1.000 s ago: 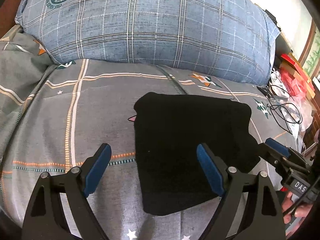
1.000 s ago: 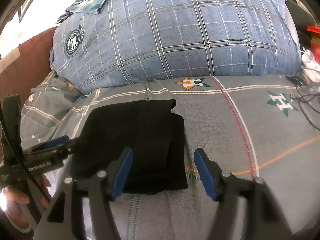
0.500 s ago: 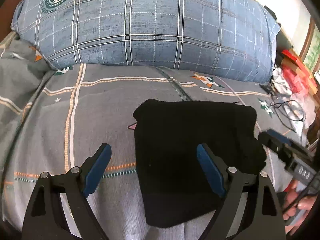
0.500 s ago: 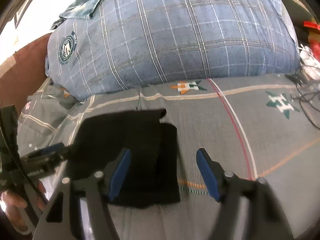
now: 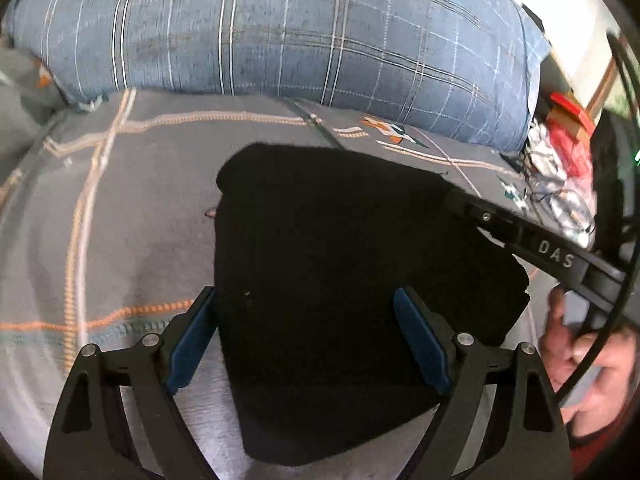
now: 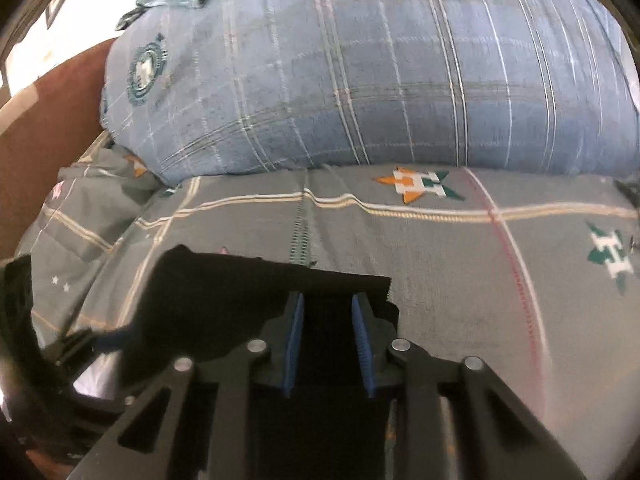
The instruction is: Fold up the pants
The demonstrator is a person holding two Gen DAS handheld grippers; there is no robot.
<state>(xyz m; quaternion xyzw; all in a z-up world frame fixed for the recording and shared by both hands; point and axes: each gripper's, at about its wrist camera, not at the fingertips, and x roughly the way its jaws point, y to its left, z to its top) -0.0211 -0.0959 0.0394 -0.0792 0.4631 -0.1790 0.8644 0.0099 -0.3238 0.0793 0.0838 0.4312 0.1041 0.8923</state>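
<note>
Here the bed (image 6: 460, 304) in its grey patterned cover carries a big blue plaid pillow (image 6: 380, 72) at its head, and in front of that pillow lie the folded black pants (image 5: 340, 280). The left gripper (image 5: 308, 340) hovers over the pants' near part, jaws wide. The right gripper (image 6: 328, 340) — jaws narrowed — pinches the pants' right edge, away from the pillow.

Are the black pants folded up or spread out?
Folded: the black pants lie as one compact block on the bedsheet, no legs spread out.
</note>
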